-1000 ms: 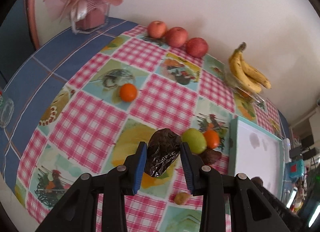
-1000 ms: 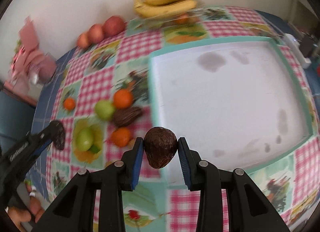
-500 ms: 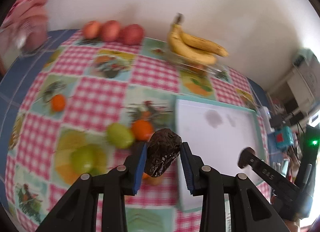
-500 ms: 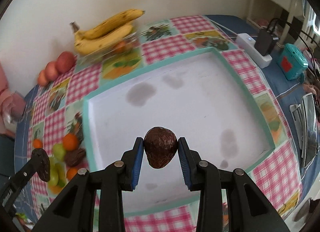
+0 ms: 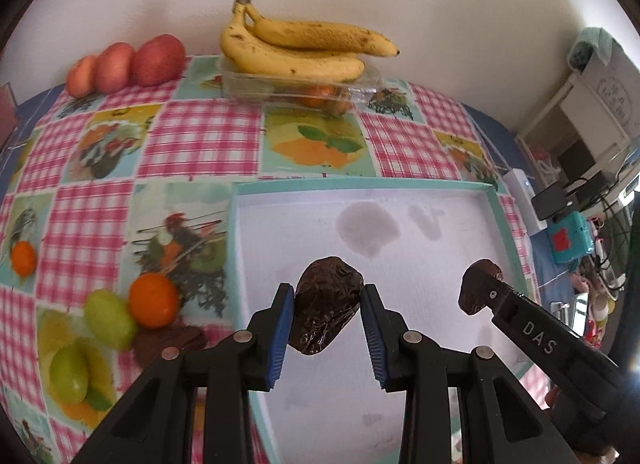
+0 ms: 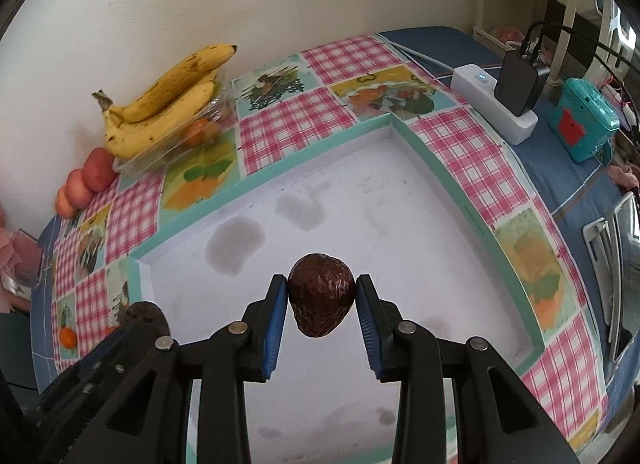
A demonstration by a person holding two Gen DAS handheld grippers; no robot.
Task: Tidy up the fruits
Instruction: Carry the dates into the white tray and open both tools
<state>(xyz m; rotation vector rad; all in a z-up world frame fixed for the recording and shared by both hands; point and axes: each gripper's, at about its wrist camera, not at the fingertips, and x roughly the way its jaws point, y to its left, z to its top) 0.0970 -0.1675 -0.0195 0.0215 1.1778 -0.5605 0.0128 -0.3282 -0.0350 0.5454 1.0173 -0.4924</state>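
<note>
My left gripper (image 5: 327, 310) is shut on a dark wrinkled fruit (image 5: 326, 308) and hangs over the left part of a white tray with a teal rim (image 5: 236, 232). In the right wrist view my right gripper (image 6: 322, 300) is shut on a second dark wrinkled fruit (image 6: 322, 298) above the tray's white floor (image 6: 400, 232). The right gripper with its fruit (image 5: 480, 292) also shows at the right of the left wrist view. On the checked cloth left of the tray lie two green fruits (image 5: 108, 318), an orange (image 5: 153, 300), a smaller orange (image 5: 23, 258) and a brown fruit (image 5: 172, 344).
Bananas (image 5: 292, 51) rest on a clear plastic box (image 5: 304, 89) against the wall, with three red apples (image 5: 128, 63) to their left. A white power strip with a black adapter (image 6: 508, 99) and a teal box (image 6: 584, 123) sit beyond the tray's right side.
Both grippers have swung from the cloth with the loose fruits over to the white tray, each still clamped on its dark fruit. The right gripper now sits deeper over the tray.
</note>
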